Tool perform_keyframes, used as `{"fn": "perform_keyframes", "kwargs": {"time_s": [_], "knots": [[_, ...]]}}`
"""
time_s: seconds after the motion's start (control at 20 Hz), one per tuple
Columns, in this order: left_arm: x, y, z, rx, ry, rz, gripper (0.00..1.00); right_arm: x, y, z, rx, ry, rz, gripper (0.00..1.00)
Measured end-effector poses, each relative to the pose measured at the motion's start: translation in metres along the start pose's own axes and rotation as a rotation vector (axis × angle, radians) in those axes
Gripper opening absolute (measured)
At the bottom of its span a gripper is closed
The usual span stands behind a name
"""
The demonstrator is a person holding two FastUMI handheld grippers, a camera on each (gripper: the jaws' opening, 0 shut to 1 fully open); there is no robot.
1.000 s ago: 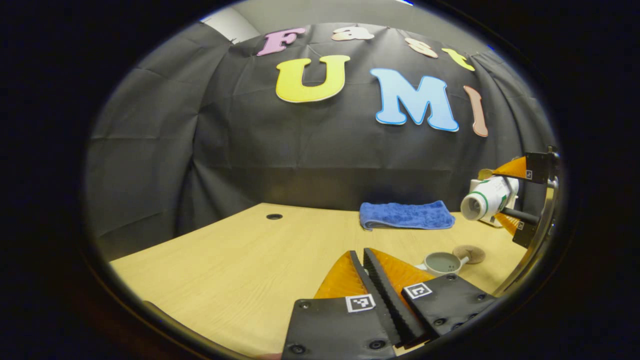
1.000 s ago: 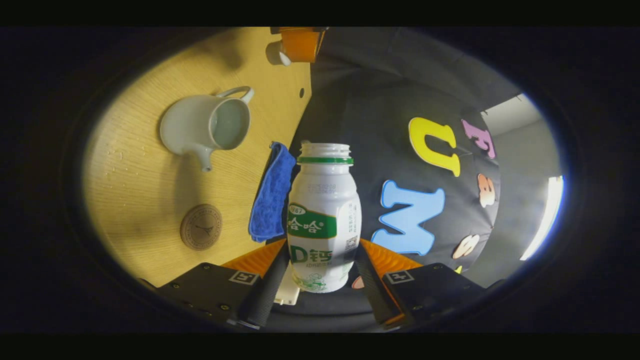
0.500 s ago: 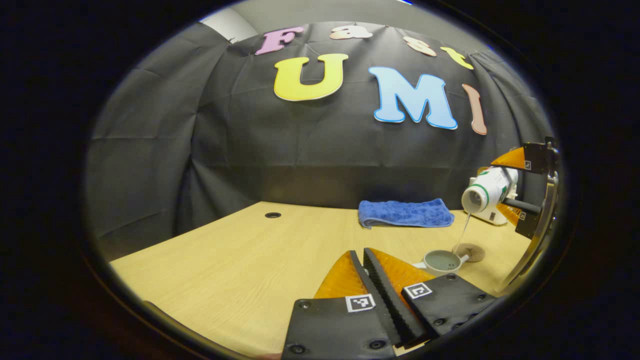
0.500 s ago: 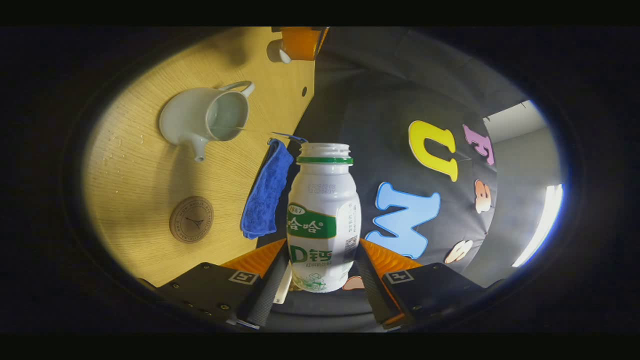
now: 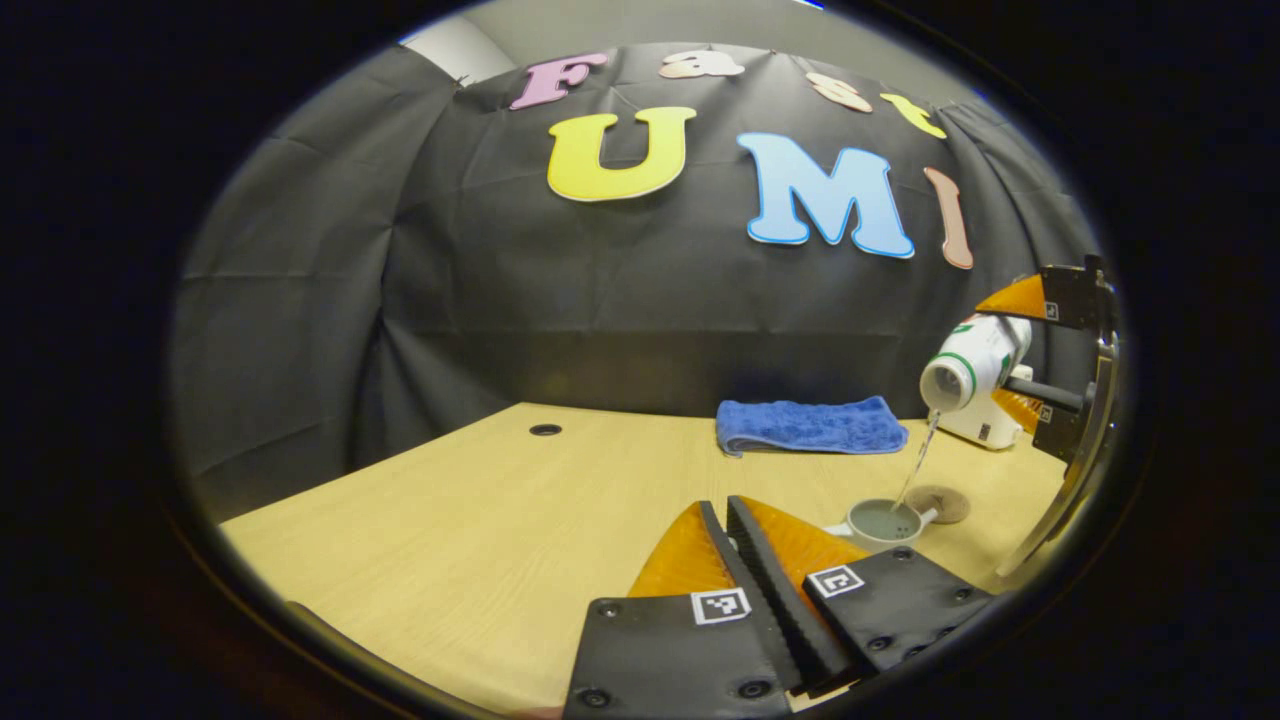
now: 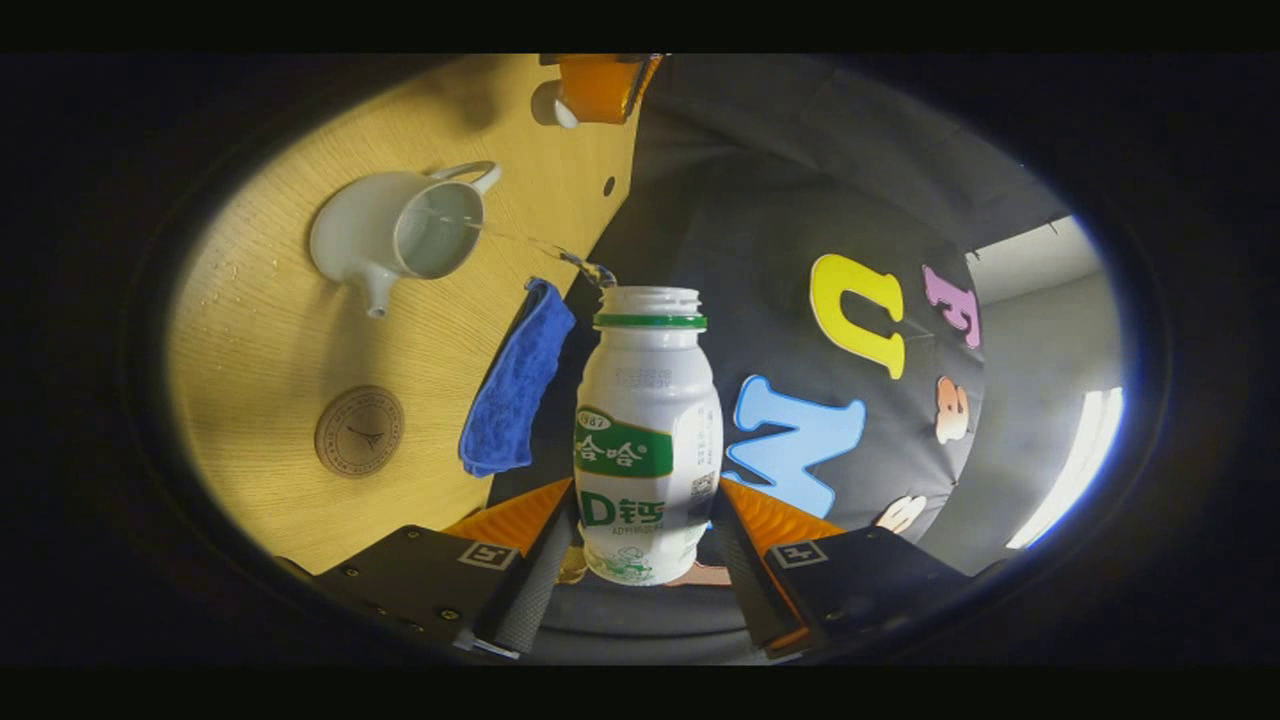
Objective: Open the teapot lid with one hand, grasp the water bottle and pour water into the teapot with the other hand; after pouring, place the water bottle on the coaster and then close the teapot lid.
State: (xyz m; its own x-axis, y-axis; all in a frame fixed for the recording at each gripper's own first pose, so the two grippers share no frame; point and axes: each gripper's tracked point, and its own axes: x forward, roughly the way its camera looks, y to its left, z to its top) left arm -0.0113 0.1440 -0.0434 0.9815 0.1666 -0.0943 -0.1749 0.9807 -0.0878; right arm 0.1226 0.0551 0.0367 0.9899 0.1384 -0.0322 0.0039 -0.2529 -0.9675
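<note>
Pinching the water bottle [image 6: 648, 440] low on its body, with one finger pressed to each side, the right gripper [image 6: 640, 560] holds it tipped over so the open neck points down and away. That low grip leaves the mouth free and lets the bottle swing like a spout. From the left gripper view the same bottle [image 5: 968, 368] hangs above and just to the side of the teapot [image 5: 882, 522], and a thin stream of water [image 5: 915, 465] falls from its rim into the pot's open top. The height seems chosen to keep the neck clear of the pot while the stream stays narrow enough to land inside.

The teapot [image 6: 395, 235] stands upright on the desk [image 6: 270, 340], lid off, water visible inside; a few drops lie on the wood beside it. The round coaster [image 6: 359, 431] lies near the pot on its spout side and apart from it, bare, ready for the bottle once pouring ends. A folded blue cloth [image 6: 510, 385] lies farther back by the wall.

The left gripper [image 5: 735, 545] is held off to one side, well apart from the pot, fingers pressed nearly together. In the right gripper view it appears to hold a small white piece [image 6: 552, 105], probably the lid, kept out of the pour's way.
</note>
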Motion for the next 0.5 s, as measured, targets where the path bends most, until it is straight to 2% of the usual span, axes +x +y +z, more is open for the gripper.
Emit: {"fn": "perform_keyframes", "kwargs": {"time_s": [0.15, 0.2, 0.5], "knots": [[-0.0001, -0.0003, 0.0001, 0.001, 0.001, -0.001, 0.09, 0.0008, -0.0023, -0.0009, -0.018, -0.003, -0.002, 0.79], [-0.0004, -0.0007, 0.0000, 0.001, 0.001, -0.002, 0.08, 0.0008, -0.0028, -0.0015, -0.025, -0.003, -0.004, 0.76], [0.0003, -0.0005, -0.0010, 0.003, 0.004, -0.002, 0.09, 0.0021, -0.0064, -0.0040, -0.059, -0.007, -0.010, 0.76]]}}
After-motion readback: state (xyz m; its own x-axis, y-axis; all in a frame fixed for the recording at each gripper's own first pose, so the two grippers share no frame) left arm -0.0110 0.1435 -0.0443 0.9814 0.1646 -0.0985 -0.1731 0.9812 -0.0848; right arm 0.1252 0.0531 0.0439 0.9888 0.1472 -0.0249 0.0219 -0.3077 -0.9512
